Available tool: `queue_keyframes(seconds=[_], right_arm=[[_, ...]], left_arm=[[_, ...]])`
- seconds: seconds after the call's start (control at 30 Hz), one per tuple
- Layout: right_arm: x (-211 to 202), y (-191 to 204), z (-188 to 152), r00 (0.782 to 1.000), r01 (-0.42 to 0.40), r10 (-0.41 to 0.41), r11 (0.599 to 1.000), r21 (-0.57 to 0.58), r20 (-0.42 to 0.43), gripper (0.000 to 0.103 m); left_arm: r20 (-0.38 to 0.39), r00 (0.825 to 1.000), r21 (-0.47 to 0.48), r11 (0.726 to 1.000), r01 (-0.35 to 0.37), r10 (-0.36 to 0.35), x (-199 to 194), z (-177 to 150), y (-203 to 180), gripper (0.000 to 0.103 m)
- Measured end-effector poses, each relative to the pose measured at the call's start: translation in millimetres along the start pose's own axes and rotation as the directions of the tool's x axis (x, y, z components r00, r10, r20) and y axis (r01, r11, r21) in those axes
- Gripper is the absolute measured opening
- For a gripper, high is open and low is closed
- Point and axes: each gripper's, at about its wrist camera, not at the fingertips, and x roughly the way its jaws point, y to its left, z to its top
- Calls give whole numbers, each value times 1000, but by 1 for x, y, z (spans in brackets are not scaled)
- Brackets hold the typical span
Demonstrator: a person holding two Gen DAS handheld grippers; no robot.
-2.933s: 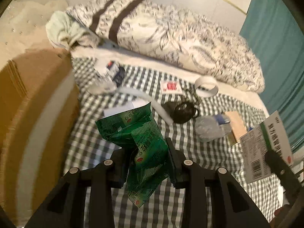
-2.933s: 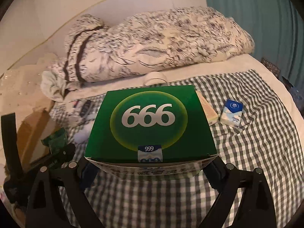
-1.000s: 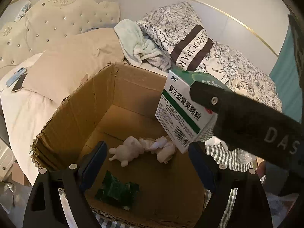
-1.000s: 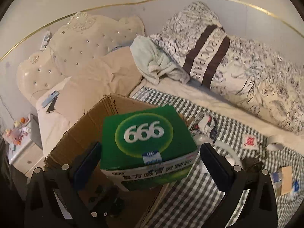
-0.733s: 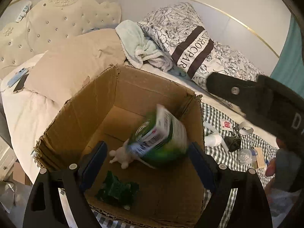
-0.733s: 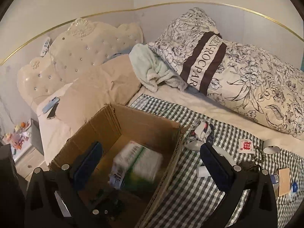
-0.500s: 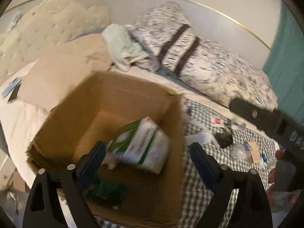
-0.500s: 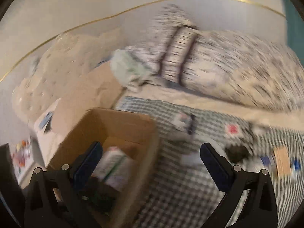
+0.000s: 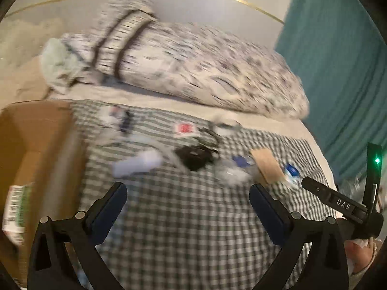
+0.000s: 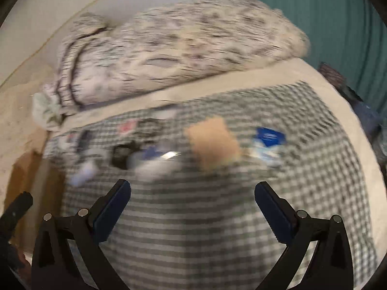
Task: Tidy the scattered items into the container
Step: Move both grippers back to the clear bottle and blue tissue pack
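Both views are motion-blurred. My left gripper (image 9: pixel 187 203) is open and empty above the checked cloth (image 9: pixel 183 217). The cardboard box (image 9: pixel 46 130) is at the left edge, with the green and white medicine box (image 9: pixel 14 210) inside it. My right gripper (image 10: pixel 192 201) is open and empty above the cloth (image 10: pixel 193 229). Scattered ahead lie a tan card (image 10: pixel 214 142), a small blue and white carton (image 10: pixel 267 145), a black object (image 9: pixel 193 155), a white tube (image 9: pixel 137 163), a crumpled clear wrapper (image 9: pixel 229 174) and a red and white packet (image 9: pixel 185 128).
A patterned duvet and pillow (image 9: pixel 183 62) lie along the far side of the bed. A teal curtain (image 9: pixel 343 60) hangs at the right. A pale green towel (image 9: pixel 55 62) lies at the far left. The right gripper's body (image 9: pixel 343 205) shows at the right of the left wrist view.
The right gripper let the green medicine box drop into the cardboard box. Both grippers, open and empty, have swung right from above the box to the scattered items on the cloth.
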Motion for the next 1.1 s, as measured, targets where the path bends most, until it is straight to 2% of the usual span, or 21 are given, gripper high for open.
queue_keyframes(seconds=[0.13, 0.37, 0.53, 0.77, 0.97, 1.1], right_arm=[[4, -48, 3, 999, 49, -49, 997, 57, 1, 103], [17, -83, 12, 990, 137, -138, 986, 90, -2, 103], [33, -98, 20, 994, 108, -107, 986, 125, -13, 102], [65, -112, 27, 992, 128, -123, 979, 161, -41, 102], [101, -122, 33, 986, 159, -144, 968, 194, -89, 102], [126, -122, 40, 978, 197, -178, 961, 194, -110, 102]], left_arm=[[-39, 999, 62, 998, 1, 2, 31, -2, -34, 103], [-39, 999, 173, 984, 38, -31, 74, 5, -77, 103], [-37, 999, 252, 967, 35, -26, 108, 11, -95, 103], [-91, 996, 309, 951, 28, 1, 161, 5, -102, 103], [-120, 992, 367, 930, 15, 32, 189, -1, -100, 103], [-148, 987, 361, 933, -1, 59, 206, 0, -99, 103]])
